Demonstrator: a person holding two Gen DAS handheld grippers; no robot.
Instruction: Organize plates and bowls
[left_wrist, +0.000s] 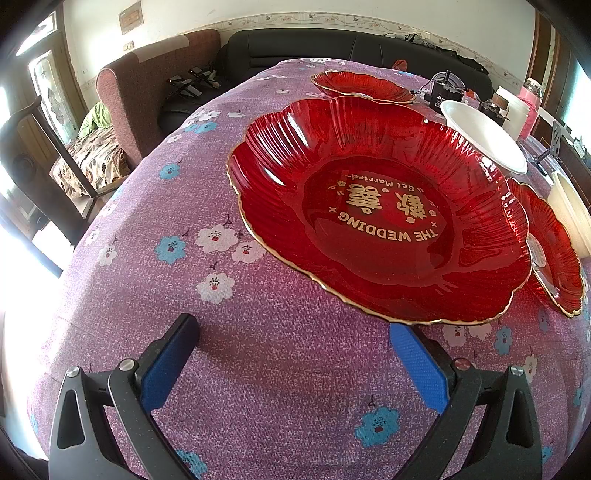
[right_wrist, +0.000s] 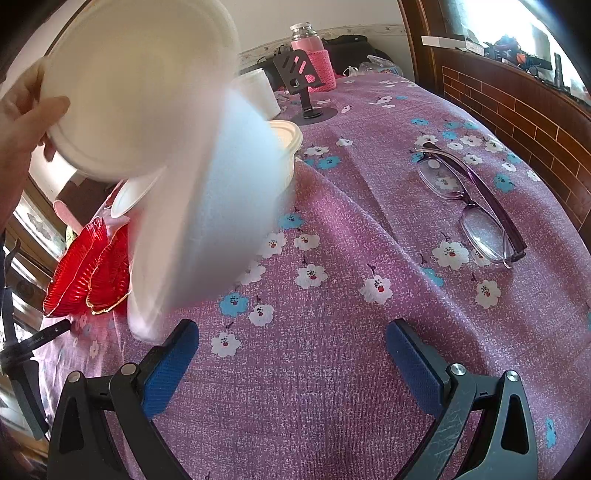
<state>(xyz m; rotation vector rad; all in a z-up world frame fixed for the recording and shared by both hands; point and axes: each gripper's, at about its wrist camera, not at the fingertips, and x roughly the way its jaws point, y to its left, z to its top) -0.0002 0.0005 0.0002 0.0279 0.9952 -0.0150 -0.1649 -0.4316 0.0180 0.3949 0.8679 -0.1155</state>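
A large red glass plate (left_wrist: 376, 206) with gold wedding lettering lies on the purple flowered tablecloth (left_wrist: 229, 332). My left gripper (left_wrist: 295, 332) is open and empty just in front of its near rim. A smaller red plate (left_wrist: 362, 86) lies behind it and another (left_wrist: 554, 251) leans at its right. A white plate (left_wrist: 484, 136) and a cream bowl (left_wrist: 570, 214) sit at the right. In the right wrist view a bare hand (right_wrist: 22, 122) holds a white plate (right_wrist: 136, 85) in the air over a blurred white bowl (right_wrist: 214, 221). My right gripper (right_wrist: 291, 336) is open and empty.
Purple glasses (right_wrist: 469, 199) lie on the cloth at the right. A pink flask (right_wrist: 314, 55), a black phone stand (right_wrist: 303, 85) and a white cup (right_wrist: 258, 92) stand at the back. A lidded cream tub (right_wrist: 288, 144) sits behind the bowl. Sofas stand beyond the table.
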